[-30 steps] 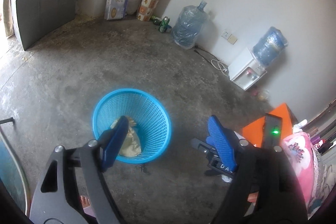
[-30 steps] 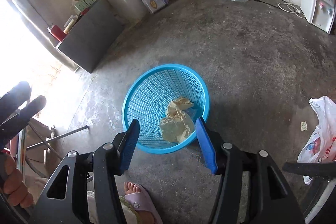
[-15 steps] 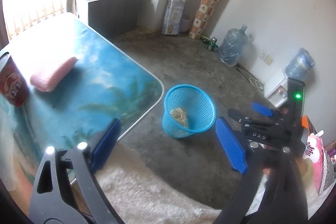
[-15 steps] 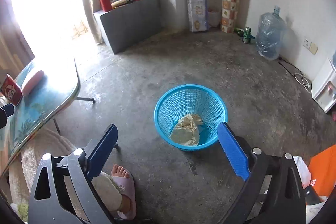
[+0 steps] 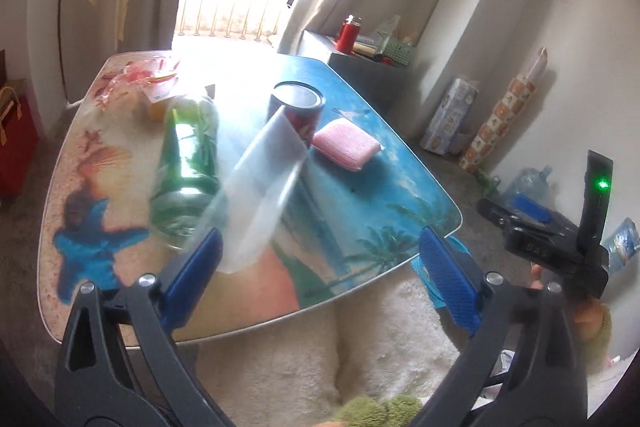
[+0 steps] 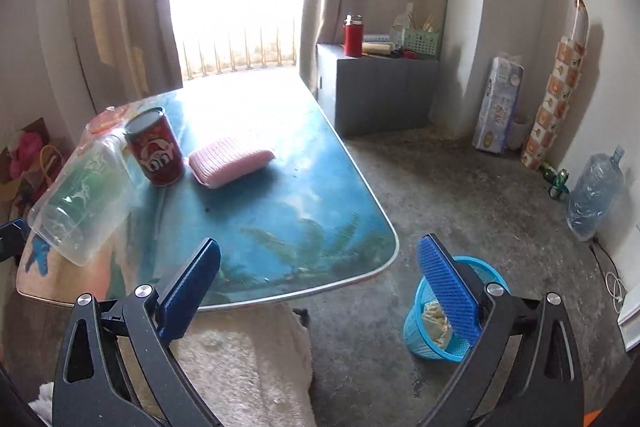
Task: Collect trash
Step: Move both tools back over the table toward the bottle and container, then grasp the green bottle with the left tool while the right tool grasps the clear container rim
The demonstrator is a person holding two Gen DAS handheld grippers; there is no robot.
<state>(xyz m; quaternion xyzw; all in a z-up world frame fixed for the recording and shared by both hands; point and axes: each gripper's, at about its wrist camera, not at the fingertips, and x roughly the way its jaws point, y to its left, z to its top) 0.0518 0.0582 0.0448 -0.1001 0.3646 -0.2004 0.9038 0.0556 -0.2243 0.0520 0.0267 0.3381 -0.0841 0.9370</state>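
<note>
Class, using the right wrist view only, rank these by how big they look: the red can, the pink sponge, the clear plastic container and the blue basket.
1. clear plastic container
2. blue basket, partly hidden
3. pink sponge and red can look alike.

I see a clear plastic container lying tilted on my table's left side, just beside the upright red can; crumpled paper sits in the blue basket.

My left gripper has black triangular arms, silver screw heads and ribbed blue pads. At three o'clock my right gripper shows a green light, "DAS" lettering, bare fingers and an olive sleeve.
</note>
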